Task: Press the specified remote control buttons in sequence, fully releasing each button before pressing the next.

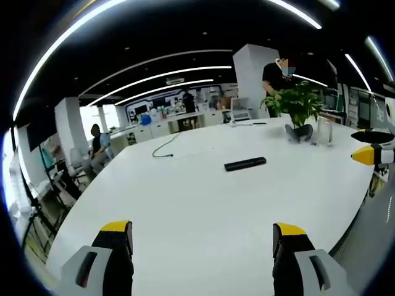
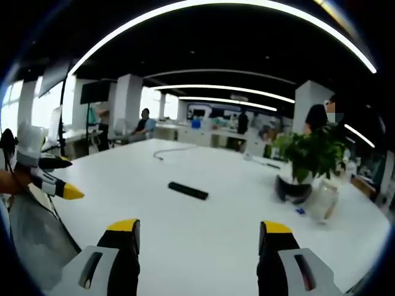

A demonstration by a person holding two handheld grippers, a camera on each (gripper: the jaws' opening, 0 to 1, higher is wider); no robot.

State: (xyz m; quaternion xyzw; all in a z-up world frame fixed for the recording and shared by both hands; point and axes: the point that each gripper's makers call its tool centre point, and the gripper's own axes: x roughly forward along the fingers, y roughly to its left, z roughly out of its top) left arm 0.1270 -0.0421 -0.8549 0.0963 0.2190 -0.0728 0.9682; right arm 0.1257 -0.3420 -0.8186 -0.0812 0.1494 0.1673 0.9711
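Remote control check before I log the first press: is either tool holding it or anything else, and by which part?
Nothing is held. The remote control lies on the white table, apart from the open left tool and open right tool.

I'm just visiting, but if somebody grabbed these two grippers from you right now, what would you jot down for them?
Left gripper: open, holds nothing, above the near edge of the white table.
Right gripper: open, holds nothing, also back from the work.
Remote: lies flat mid-table, nothing touching it; potted plant stands beyond it.
Done: no press under way; earlier presses cannot be told.
Left: approach the remote, press each button in turn, releasing fully between presses.
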